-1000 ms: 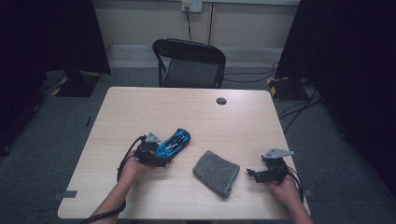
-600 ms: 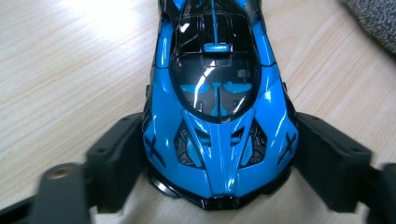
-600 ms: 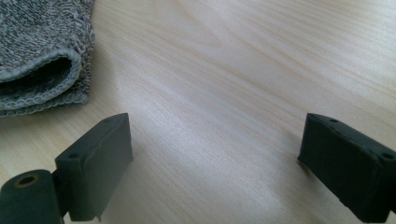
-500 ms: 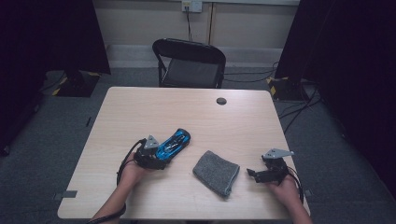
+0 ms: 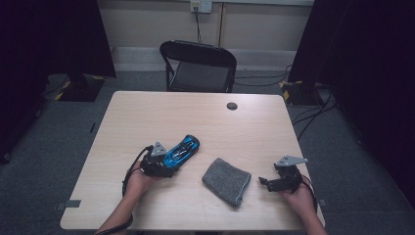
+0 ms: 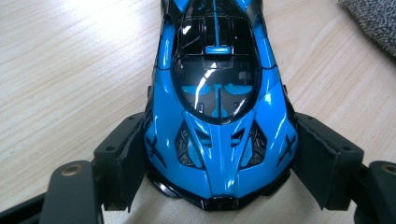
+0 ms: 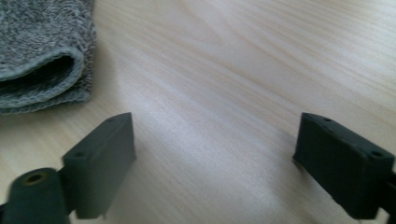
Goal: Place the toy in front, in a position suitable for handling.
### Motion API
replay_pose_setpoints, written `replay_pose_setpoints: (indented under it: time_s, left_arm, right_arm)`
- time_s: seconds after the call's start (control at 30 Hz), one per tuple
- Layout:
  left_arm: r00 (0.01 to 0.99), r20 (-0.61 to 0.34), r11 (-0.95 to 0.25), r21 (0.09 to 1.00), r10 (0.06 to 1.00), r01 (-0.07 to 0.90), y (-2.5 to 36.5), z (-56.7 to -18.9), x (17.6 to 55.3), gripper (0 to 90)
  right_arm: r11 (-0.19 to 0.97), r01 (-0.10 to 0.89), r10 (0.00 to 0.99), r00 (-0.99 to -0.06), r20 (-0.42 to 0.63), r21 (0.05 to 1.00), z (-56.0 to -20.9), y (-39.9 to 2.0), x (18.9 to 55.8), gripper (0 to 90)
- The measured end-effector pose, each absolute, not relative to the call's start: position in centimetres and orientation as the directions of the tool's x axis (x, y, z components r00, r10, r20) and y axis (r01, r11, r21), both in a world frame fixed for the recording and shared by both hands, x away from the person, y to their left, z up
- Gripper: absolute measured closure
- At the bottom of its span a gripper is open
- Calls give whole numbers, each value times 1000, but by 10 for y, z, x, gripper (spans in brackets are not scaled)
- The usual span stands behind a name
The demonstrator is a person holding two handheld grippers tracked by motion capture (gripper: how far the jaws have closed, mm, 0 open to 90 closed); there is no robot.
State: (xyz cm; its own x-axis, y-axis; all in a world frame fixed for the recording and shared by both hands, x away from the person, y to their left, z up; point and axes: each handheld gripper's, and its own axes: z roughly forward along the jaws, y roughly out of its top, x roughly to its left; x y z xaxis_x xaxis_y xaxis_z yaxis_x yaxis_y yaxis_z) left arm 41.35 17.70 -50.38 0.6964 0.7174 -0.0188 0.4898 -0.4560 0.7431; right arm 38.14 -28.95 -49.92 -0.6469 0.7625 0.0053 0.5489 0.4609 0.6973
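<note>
A glossy blue and black toy car point(image 5: 182, 149) lies on the wooden table point(image 5: 195, 117), left of centre. My left gripper point(image 5: 170, 160) has the car's near end between its jaws, which have just been closing. In the left gripper view both pads point(image 6: 130, 149) press the car's point(image 6: 217, 70) flanks. A folded grey cloth point(image 5: 226, 181) rests to the right of the car. Beyond the cloth, near the table's right front corner, my right gripper point(image 5: 263, 182) lies low, pointing towards the cloth. Its jaws have just been closing a little with only bare wood between them point(image 7: 215, 121); the cloth point(image 7: 37, 56) lies ahead to their left.
A black folding chair point(image 5: 198, 63) stands behind the table's far edge. A small dark round disc point(image 5: 232, 105) sits near the far edge of the table. Cables run across the floor at the right.
</note>
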Motion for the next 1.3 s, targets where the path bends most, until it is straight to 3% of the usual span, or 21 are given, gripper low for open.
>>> replay_pose_setpoints:
  time_s: [0.2, 0.37, 0.47, 0.8, 1.3]
  left_arm:
    - [696, -17, -457, 743, 718, 490, 177, -504, 413, 247]
    - [694, -13, -458, 742, 720, 489, 177, -504, 413, 247]
    - [694, -13, -458, 742, 720, 489, 177, -504, 413, 247]
    - [694, -13, -458, 742, 720, 489, 177, -504, 413, 247]
    - [695, -5, -464, 741, 719, 485, 177, -504, 413, 246]
  right_arm:
    - [509, 526, 724, -690, -9, 682, -482, -272, 375, 230]
    - [406, 545, 673, -721, 164, 733, -456, -248, 369, 300]
    - [401, 558, 645, -735, 209, 726, -455, -228, 365, 300]
    - [563, 480, 551, -825, 127, 673, -470, -167, 358, 276]
    - [619, 480, 575, -816, 57, 621, -483, -153, 354, 349]
